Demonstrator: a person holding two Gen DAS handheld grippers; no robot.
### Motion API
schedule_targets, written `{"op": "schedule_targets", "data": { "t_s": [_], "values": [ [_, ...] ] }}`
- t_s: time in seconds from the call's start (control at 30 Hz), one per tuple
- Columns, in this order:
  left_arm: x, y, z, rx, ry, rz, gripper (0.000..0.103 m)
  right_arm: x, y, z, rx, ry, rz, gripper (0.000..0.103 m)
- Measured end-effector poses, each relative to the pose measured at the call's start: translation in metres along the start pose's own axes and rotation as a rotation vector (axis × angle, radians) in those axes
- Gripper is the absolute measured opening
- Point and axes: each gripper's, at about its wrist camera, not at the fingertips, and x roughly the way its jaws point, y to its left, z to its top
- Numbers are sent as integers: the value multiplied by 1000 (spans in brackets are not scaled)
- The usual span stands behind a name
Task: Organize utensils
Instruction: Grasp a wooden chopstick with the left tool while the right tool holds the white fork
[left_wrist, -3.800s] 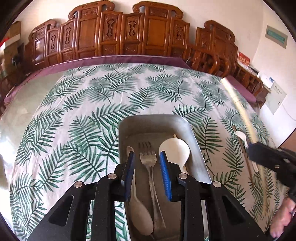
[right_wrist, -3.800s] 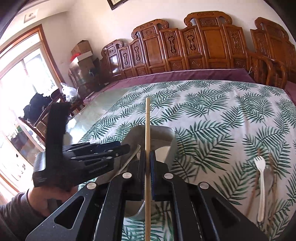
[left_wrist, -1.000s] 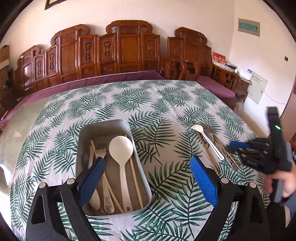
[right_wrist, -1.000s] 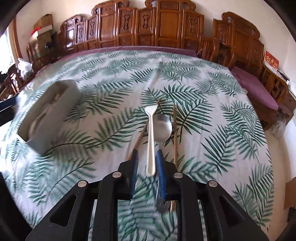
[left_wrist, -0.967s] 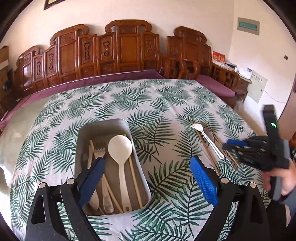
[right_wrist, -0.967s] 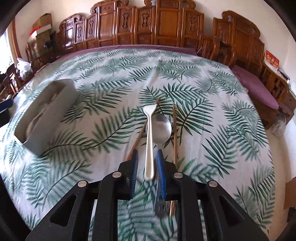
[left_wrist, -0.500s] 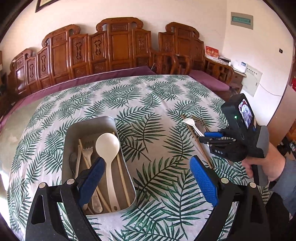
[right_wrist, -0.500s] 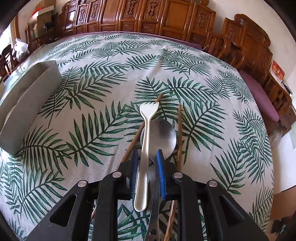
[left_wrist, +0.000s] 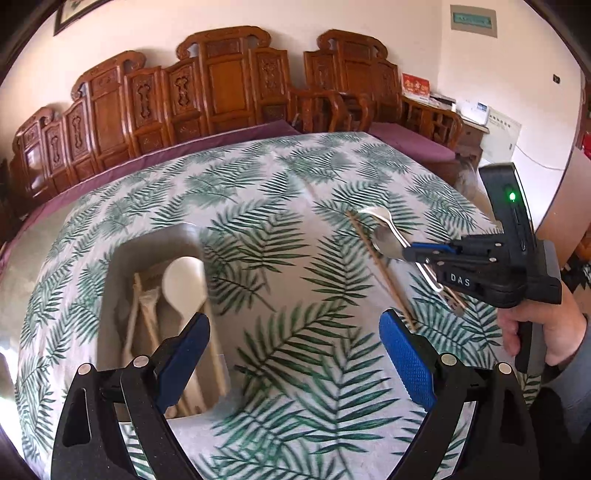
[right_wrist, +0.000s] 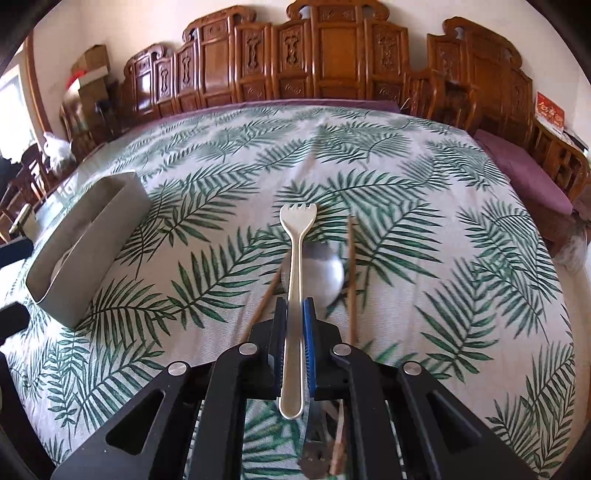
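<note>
- The white fork (right_wrist: 294, 280) lies long-ways straight out from the right claw (right_wrist: 294, 317). Its prongs point away from the claw, toward the far chairs (right_wrist: 332, 59), and its handle end sticks out the back.
- The right claw is clenched on the fork's handle, just above the metal spoon (right_wrist: 325, 273) and between the two brown chopsticks (right_wrist: 351, 273).
- The fork looks lifted a little off the desk (right_wrist: 461, 258), but I cannot tell for sure.
- What could go wrong: the handle is thin and smooth, so the fork could tip or slip out on the way to the gray tray (right_wrist: 88, 243), left of the fork.
- The fork could also bump the spoon or chopsticks and push them around.
- The left claw (left_wrist: 293, 354) is spread wide, holding nothing, near the tray (left_wrist: 110, 288).
</note>
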Motion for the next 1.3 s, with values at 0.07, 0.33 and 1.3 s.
{"op": "schedule_targets", "data": {
  "t_s": [0.07,0.33,1.3],
  "values": [
    [6,-12,2,25,10,-1,89,-3,-8,-2,3,-15,-4,10],
    [46,-46,5,58,71,-13,89,6,-40,-11,17,-3,-18,11],
    [132,-87,34,45,231,-28,8,11,-72,-8,133,4,63,11]
  ]
}}
